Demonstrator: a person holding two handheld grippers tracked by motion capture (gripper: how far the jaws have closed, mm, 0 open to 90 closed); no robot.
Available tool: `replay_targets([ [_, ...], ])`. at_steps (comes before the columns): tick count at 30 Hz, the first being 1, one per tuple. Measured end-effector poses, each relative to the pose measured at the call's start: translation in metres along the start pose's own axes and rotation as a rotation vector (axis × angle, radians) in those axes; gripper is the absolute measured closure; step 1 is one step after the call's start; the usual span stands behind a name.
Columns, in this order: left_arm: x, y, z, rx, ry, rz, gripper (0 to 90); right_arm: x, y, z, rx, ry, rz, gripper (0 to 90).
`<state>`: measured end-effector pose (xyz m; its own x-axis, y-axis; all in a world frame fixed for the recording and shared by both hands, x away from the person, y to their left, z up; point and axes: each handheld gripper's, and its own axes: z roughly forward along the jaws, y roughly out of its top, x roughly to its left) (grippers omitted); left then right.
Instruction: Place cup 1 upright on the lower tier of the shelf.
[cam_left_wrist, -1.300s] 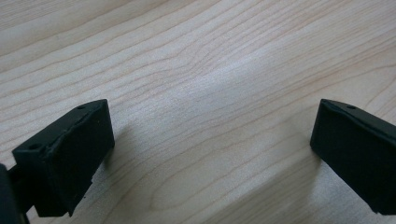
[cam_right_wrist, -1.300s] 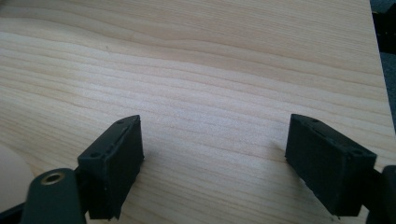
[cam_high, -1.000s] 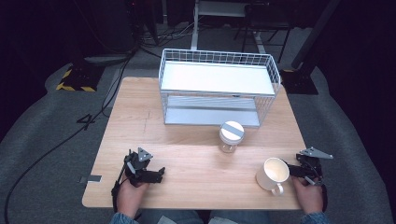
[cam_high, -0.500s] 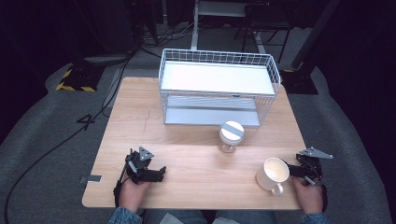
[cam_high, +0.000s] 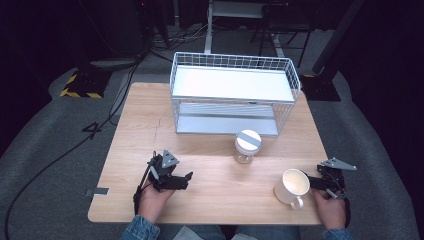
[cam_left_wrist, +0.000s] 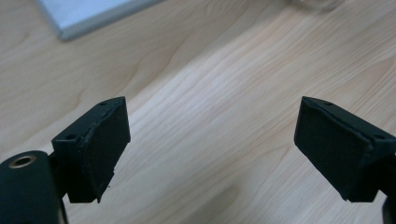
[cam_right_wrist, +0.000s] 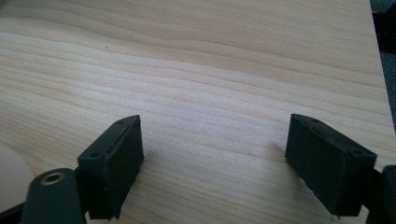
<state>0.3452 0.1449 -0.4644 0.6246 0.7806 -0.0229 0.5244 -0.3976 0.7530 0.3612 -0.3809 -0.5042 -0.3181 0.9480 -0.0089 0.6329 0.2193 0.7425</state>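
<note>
Right tool (cam_high: 312, 181): jaws apart, empty, just right of the mug (cam_high: 292, 186), pointing at it.
Left tool (cam_high: 186, 179): jaws apart, empty, well left of the mug.
Mug: upright on the desk (cam_high: 215, 170), handle toward the person; the right hand is nearer.
Jar (cam_high: 247, 146): beyond the mug, leftward.
Wire rack (cam_high: 232, 61): farther behind the mug.

The left gripper (cam_high: 176, 176) is hovering with fingers (cam_left_wrist: 95, 149) spread wide; the right gripper (cam_high: 325, 184) is likewise gaping, fingers (cam_right_wrist: 114, 165) holding nothing.
</note>
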Motion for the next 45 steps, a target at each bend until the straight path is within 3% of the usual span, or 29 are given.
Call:
replay_targets([
  [3,-0.009,0.014,0.005,-0.028,-0.047,0.004,10.9,0.000,0.000,0.000,0.000,0.000,0.000,19.3],
  [15,-0.039,0.049,0.029,-0.091,-0.114,0.050,10.9,0.000,0.000,0.000,0.000,0.000,0.000,19.3],
  [19,-0.046,0.057,0.037,-0.119,-0.133,0.049,10.9,0.000,0.000,0.000,0.001,0.000,0.000,19.3],
  [28,-0.052,0.063,0.055,-0.140,-0.137,0.035,10.3,0.000,0.000,0.000,0.000,0.000,0.000,19.3],
  [34,-0.056,0.065,0.073,-0.196,-0.164,0.008,8.6,0.000,0.000,0.000,0.000,0.000,0.001,19.3],
  [37,-0.059,0.067,0.080,-0.200,-0.173,0.004,8.3,0.000,0.000,0.000,0.000,0.000,0.000,19.3],
  [45,-0.072,0.075,0.100,-0.249,-0.189,0.023,2.0,0.000,0.000,0.000,0.000,0.000,0.000,19.3],
])
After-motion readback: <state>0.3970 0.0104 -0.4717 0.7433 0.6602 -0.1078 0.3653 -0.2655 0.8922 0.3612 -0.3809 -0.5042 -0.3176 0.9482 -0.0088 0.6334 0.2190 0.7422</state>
